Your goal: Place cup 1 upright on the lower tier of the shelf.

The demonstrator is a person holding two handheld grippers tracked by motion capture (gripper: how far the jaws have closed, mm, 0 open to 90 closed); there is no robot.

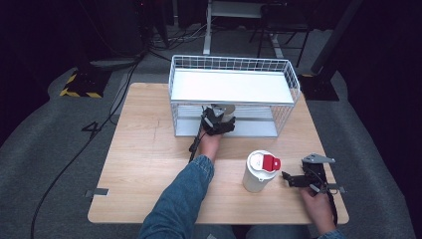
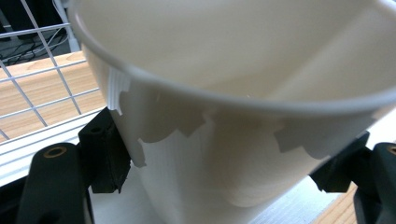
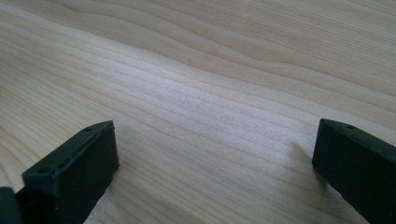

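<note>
A cream-white paper cup [image 2: 224,154] sits between black jaws. The wire rack [image 1: 234,94] is white, its mesh a square grid. A white tumbler [image 1: 256,174] has a red lid tab. The counter [image 1: 144,164] is pale wood with wavy grain. One sleeve [image 1: 179,199] is blue denim.

Blue denim sleeve [image 1: 181,199], 2 black grippers, trailing cables

There are two black claws, left [image 1: 219,118] and right [image 1: 289,176], two white paper cups, one open [image 2: 233,116] and one red-lidded [image 1: 259,172], one white wire rack [image 1: 234,87], and one wooden desk [image 1: 144,164].
</note>
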